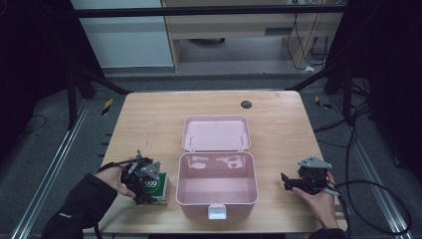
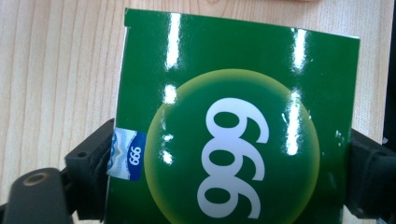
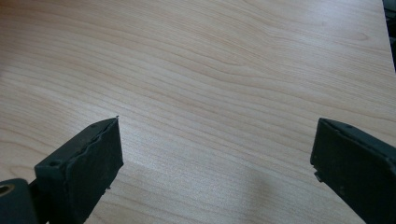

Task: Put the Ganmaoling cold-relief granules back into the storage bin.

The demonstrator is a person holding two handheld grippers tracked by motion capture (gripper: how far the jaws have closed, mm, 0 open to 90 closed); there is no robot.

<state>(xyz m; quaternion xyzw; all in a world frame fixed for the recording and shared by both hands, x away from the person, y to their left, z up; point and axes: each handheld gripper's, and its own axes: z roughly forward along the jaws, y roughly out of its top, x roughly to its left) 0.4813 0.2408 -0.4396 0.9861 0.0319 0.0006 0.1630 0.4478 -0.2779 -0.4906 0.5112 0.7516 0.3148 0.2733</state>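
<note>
green box (image 2: 233, 130) printed with a white "999" on a yellow-green disc sits between the jaws of the left gripper (image 1: 144, 180), and in the left gripper view one black jaw presses against each of its side edges, so the jaws are pinching it. a small blue and white sticker (image 2: 127, 154) marked "999" sits on the box edge right against the jaw at the left of that view. the box rests on the wooden surface (image 1: 149, 119), whose pale grain shows beyond the far edge of the box and outside the jaws on both sides. in the high view the person's left hand (image 1: 115, 180), in a dark sleeve, holds this gripper just beside the near left corner of a pink case (image 1: 217, 186).

the pink case stands open between the two grippers, its lid (image 1: 216, 133) laid back flat on the far side and a white latch (image 1: 217, 212) on its near wall.

the right gripper (image 1: 298, 180) is held by the right hand (image 1: 321, 199) on the other side of the case, apart from it. in the right gripper view its jaws are spread wide with bare wooden surface between and ahead of them.
</note>
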